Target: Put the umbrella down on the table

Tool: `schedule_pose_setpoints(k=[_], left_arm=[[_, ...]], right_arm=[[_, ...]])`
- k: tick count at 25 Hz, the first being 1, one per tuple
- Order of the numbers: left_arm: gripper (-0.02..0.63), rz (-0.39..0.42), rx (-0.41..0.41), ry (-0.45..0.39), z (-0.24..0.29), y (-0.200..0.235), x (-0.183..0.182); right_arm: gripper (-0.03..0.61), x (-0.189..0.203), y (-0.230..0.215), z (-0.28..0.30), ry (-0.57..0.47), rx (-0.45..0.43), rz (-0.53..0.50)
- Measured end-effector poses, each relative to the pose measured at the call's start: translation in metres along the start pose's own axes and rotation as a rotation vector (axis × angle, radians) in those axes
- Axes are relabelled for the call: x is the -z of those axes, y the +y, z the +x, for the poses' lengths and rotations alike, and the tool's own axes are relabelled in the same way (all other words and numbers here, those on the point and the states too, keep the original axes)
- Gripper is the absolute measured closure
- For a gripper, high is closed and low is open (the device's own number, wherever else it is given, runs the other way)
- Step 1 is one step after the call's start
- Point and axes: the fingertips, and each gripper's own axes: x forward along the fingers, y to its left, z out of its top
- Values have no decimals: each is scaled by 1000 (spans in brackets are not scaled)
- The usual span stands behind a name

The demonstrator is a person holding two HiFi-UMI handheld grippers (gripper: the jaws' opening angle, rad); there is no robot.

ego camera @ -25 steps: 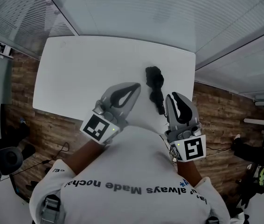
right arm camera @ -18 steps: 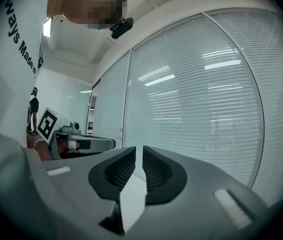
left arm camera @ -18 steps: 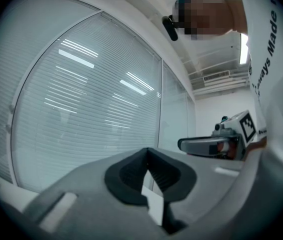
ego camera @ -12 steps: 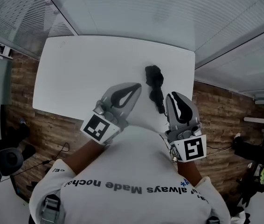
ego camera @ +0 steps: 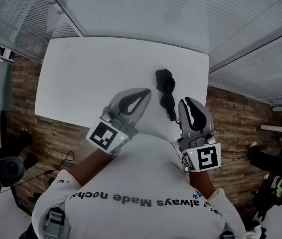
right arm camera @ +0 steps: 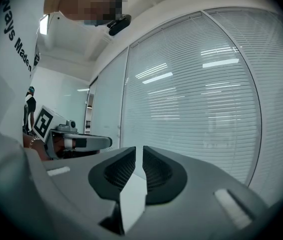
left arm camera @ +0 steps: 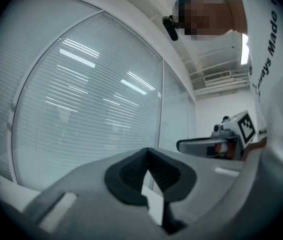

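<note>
Left gripper (ego camera: 145, 92) and right gripper (ego camera: 186, 103) were both pressed together and empty. The umbrella (ego camera: 166, 94) lay on the table (ego camera: 81, 78) just ahead, between them and nearer the right. Risk: if I swung the right one inward, I'd likely knock it off the near edge.

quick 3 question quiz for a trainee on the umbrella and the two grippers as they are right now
1. True or false: the umbrella is clamped in the right gripper.
2. What does the left gripper hold? A) the umbrella B) nothing C) a cup
3. What surface does the umbrella lie on?

Key:
1. False. It lies free ahead of both grippers, and the right gripper is shut on nothing.
2. B. Its jaws are shut and empty.
3. The white table.
</note>
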Motion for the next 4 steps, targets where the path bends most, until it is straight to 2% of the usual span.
schedule_pose_setpoints(k=[4], left_arm=[[611,1,1,-3,1,-1,-1]], right_arm=[[532,2,-1,0,5,1,2]])
